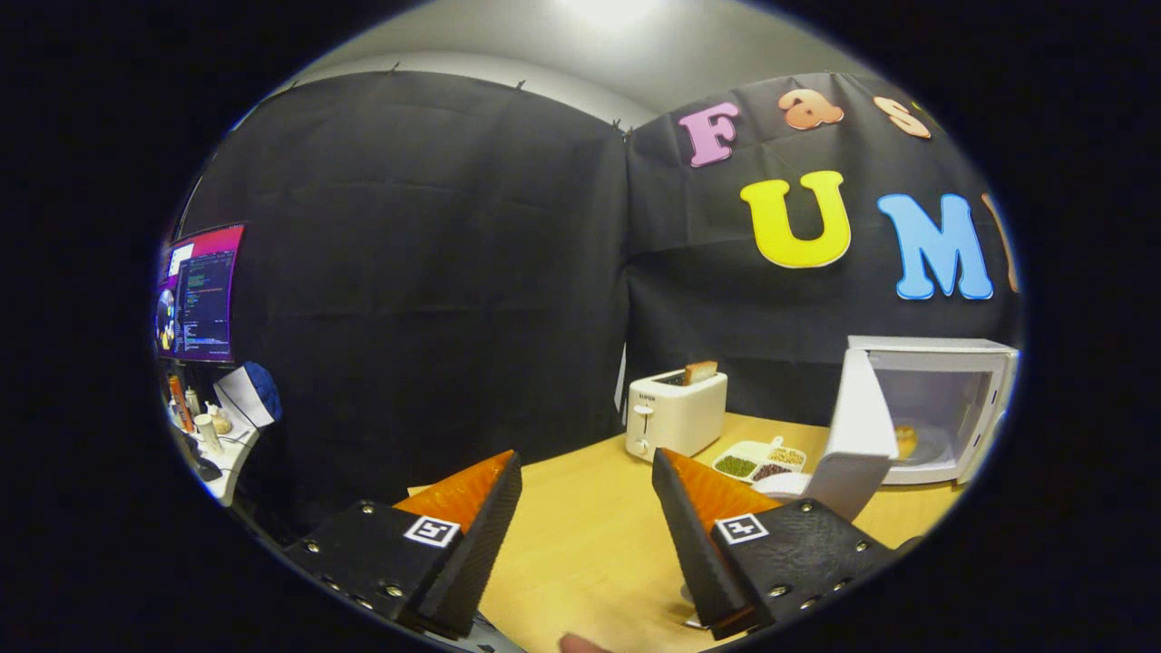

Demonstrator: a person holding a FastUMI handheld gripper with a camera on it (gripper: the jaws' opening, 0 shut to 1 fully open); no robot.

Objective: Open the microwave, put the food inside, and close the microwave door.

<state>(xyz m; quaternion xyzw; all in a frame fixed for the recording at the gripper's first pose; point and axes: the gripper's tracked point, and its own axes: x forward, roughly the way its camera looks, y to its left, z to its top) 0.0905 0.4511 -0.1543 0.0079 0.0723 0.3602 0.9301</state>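
**Gripper empty, microwave door open, food inside**

Readable writing: small brand mark on the toaster (pixel 675 413) front, too small to read for certain. Square black-and-white marker tags sit on both gripper fingers.

Gripper (pixel 588 476) fingers spread wide, nothing between them, only bare wooden worktop (pixel 580 535) in the gap.

Microwave (pixel 943 408) stands at the far right corner of the worktop, well beyond and right of the fingers. Its door (pixel 860 426) is swung open, hinged on the left, edge-on to the camera. Food (pixel 905 441), a small brownish piece, lies inside the cavity on the floor of the oven, well apart from the gripper.

White toaster at the far edge, left of the microwave, one toast slice (pixel 699 371) sticking up. Divided tray (pixel 760 461) of beans or grains lies between toaster and microwave door. Monitor (pixel 201 295) on a side desk beyond the worktop's left edge.
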